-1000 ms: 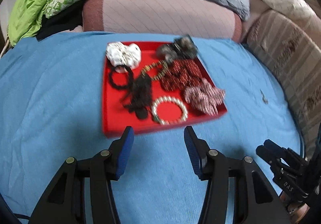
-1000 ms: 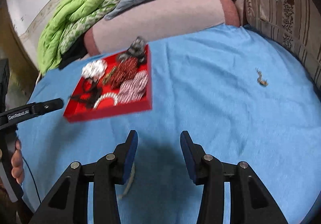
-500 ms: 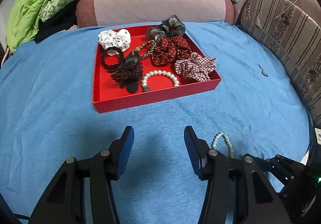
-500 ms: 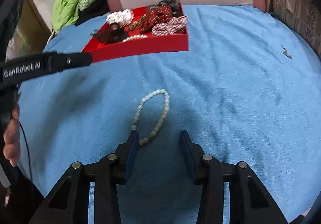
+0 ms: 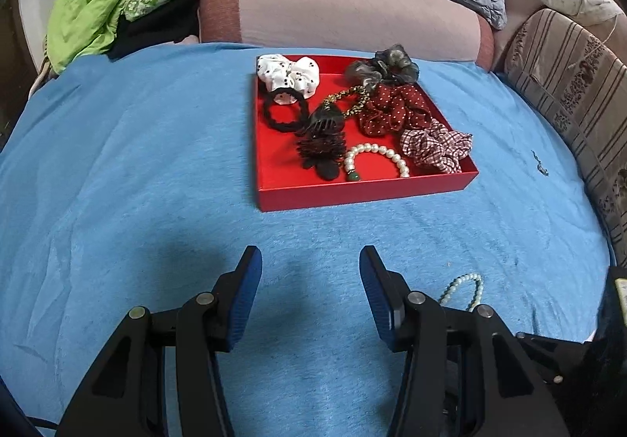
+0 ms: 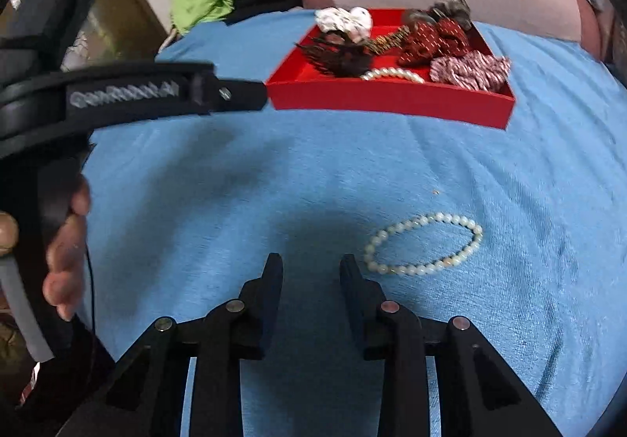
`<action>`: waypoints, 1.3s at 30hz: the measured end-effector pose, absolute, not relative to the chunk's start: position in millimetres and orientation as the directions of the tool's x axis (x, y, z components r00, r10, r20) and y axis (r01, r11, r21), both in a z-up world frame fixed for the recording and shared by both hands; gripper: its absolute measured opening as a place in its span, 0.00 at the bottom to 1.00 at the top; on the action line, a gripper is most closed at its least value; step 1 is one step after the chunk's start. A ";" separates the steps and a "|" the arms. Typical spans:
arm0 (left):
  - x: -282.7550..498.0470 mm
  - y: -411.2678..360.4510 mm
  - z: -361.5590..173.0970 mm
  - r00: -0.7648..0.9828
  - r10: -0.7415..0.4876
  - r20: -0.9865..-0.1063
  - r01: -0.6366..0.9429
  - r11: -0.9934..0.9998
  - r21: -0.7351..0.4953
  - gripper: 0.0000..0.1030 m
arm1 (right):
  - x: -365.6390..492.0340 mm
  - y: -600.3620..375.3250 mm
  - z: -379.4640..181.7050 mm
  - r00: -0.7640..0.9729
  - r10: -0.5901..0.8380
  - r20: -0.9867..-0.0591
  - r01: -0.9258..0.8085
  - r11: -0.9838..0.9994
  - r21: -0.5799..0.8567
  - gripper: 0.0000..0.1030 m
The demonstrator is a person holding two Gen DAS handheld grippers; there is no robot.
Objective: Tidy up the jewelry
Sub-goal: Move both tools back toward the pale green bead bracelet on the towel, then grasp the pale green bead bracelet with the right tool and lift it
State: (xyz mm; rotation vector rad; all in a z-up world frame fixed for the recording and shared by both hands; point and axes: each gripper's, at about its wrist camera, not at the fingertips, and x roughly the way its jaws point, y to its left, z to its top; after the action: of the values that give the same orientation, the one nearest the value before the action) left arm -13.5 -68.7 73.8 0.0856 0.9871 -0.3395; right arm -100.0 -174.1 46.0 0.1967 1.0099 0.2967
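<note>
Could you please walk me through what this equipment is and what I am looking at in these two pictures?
A person holds a handheld two-finger gripper in each hand; each carries a camera looking along its fingers. One picture is from the left gripper, the other from the right gripper. Both grippers hold nothing; the right one's fingers are closing on empty air. On the blue blanket sits a red tray with scrunchies, a hair claw and a white pearl bracelet. A pale bead bracelet lies loose on the blanket, just right of the right gripper.
</note>
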 end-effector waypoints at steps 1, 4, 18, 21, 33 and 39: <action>-14.7 -68.7 73.4 0.503 -0.242 -0.830 0.320 0.944 -0.081 0.49 | -101.6 -175.6 48.2 0.500 0.335 -0.798 -0.154 0.942 0.299 0.32; -18.7 -71.7 72.5 0.501 -0.246 -0.830 0.328 0.941 -0.080 0.49 | -108.6 -194.3 55.1 0.520 0.315 -0.794 -0.112 0.947 0.302 0.32; -52.6 -108.3 46.1 0.396 -0.331 -0.856 0.393 0.904 -0.168 0.49 | -96.0 -271.4 57.7 0.567 0.199 -0.799 0.040 0.962 0.269 0.32; -61.5 -123.1 37.1 0.375 -0.341 -0.862 0.433 0.887 -0.162 0.49 | -89.3 -266.5 52.0 0.559 0.203 -0.804 0.019 0.966 0.257 0.32; -58.1 -150.9 12.5 0.365 -0.339 -0.867 0.478 0.868 -0.138 0.43 | -81.1 -261.9 28.8 0.530 0.184 -0.828 0.001 0.976 0.218 0.31; -63.0 -153.4 13.1 0.385 -0.333 -0.861 0.492 0.863 -0.114 0.05 | -79.2 -253.8 27.7 0.535 0.183 -0.825 -0.028 0.980 0.198 0.07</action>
State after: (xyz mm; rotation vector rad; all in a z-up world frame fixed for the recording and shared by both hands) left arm -63.0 -153.4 13.1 0.1703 1.0519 -0.5293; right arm -79.2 -253.8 27.7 0.1684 1.0001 0.1264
